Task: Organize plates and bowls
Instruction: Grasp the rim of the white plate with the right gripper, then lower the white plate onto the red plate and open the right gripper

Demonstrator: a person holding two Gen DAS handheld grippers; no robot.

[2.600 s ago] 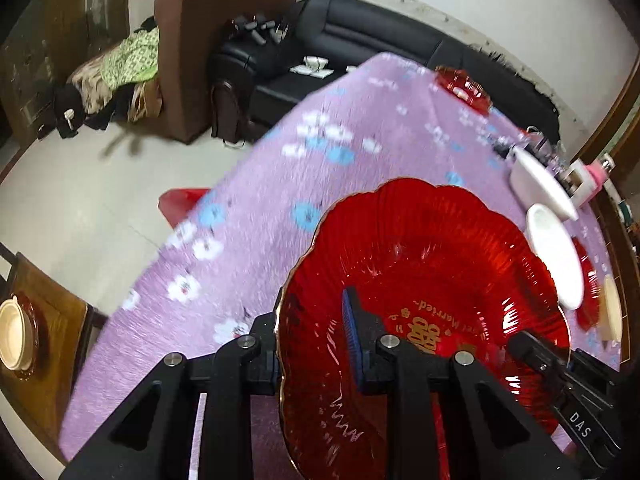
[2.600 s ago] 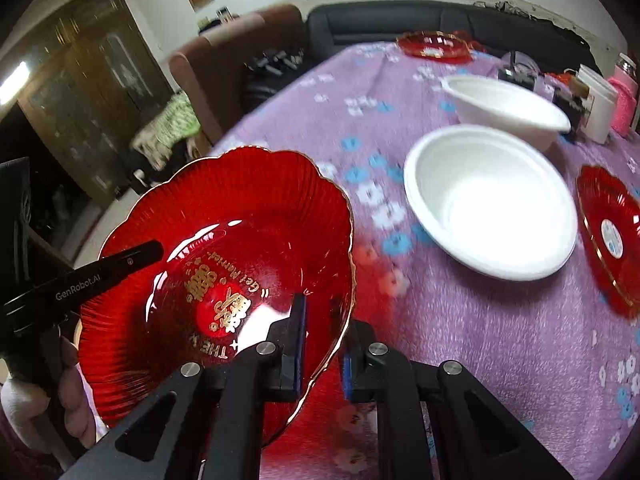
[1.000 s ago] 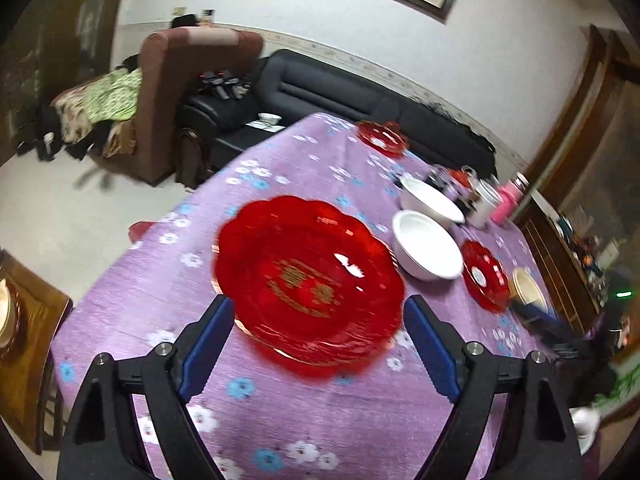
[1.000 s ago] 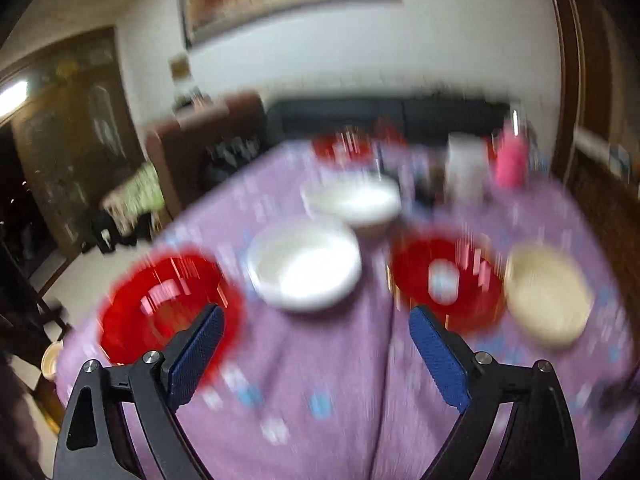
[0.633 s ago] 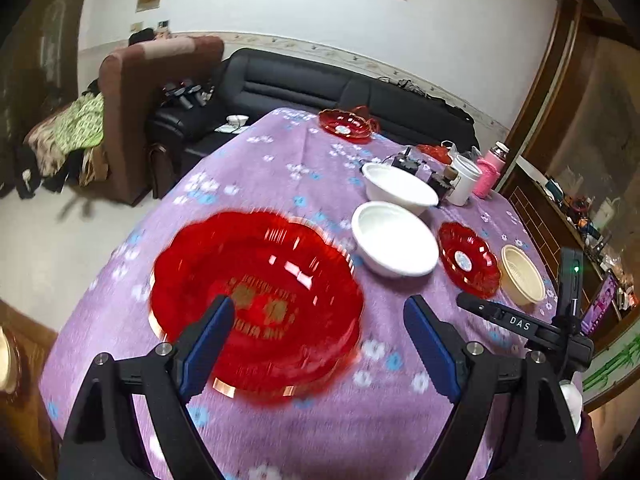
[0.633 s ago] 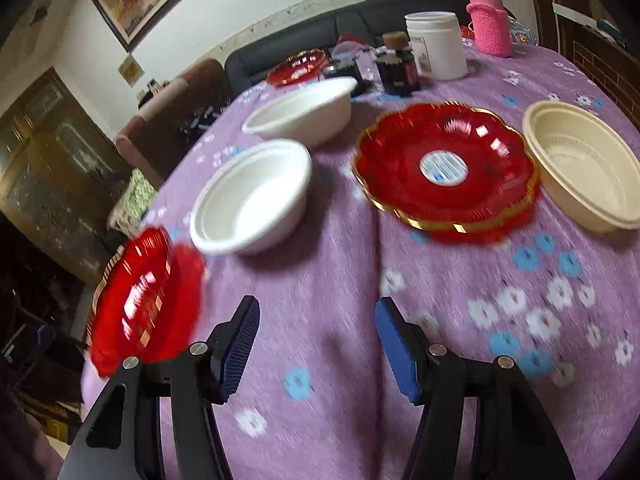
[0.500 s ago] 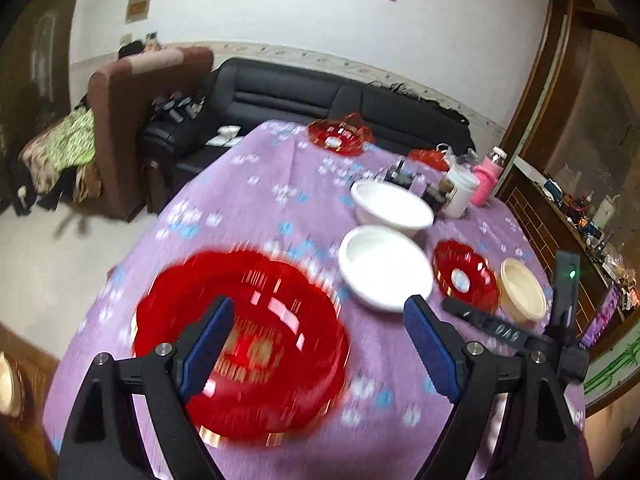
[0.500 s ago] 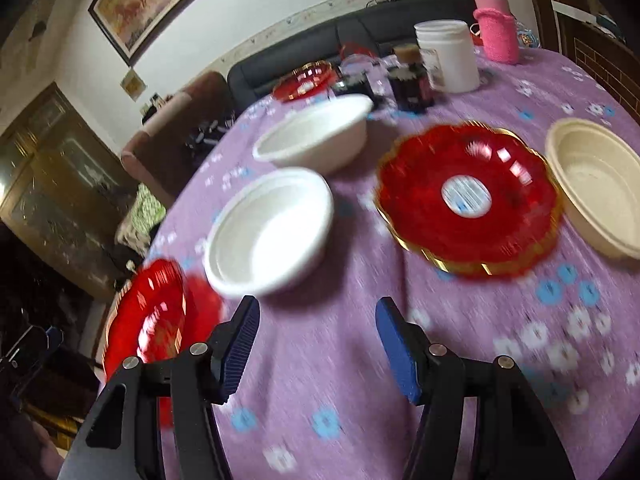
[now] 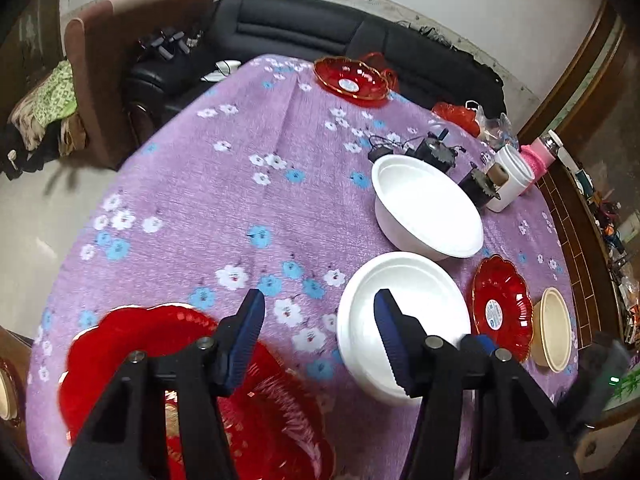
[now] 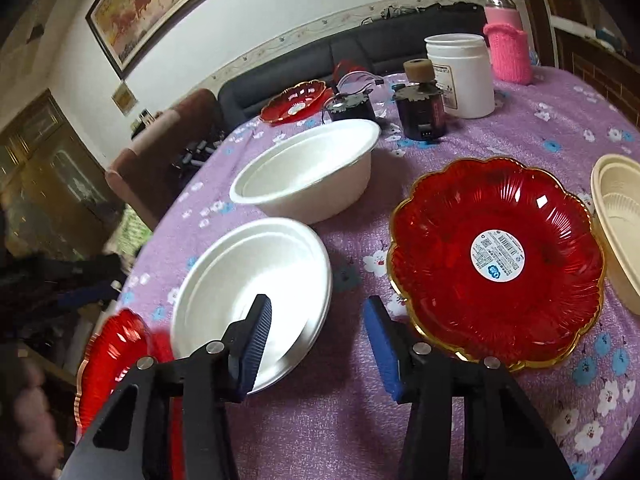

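Observation:
On the purple flowered cloth (image 9: 240,184) a shallow white bowl (image 9: 404,312) sits in front of a deeper white bowl (image 9: 428,208). My left gripper (image 9: 318,332) straddles the near bowl's left rim. Its jaws are closing and no pad touches the rim. My right gripper (image 10: 318,336) straddles the same bowl (image 10: 256,280) at its right rim, one finger over the inside and one outside. Those jaws are closing too, with a gap on both sides. The large red plate (image 9: 160,360) lies flat at the table's near left corner, also seen in the right wrist view (image 10: 108,360).
A small red plate (image 10: 496,256) and a cream bowl (image 10: 620,232) lie right of the white bowls. The deep white bowl (image 10: 308,168), two black devices (image 10: 420,108), a white jar (image 10: 460,76), a pink bottle (image 10: 506,48) and another red plate (image 10: 296,102) stand further back.
Both grippers let go of the large red plate, which now lies on the cloth. Both moved over to the near white bowl, and their jaws have narrowed around its rim.

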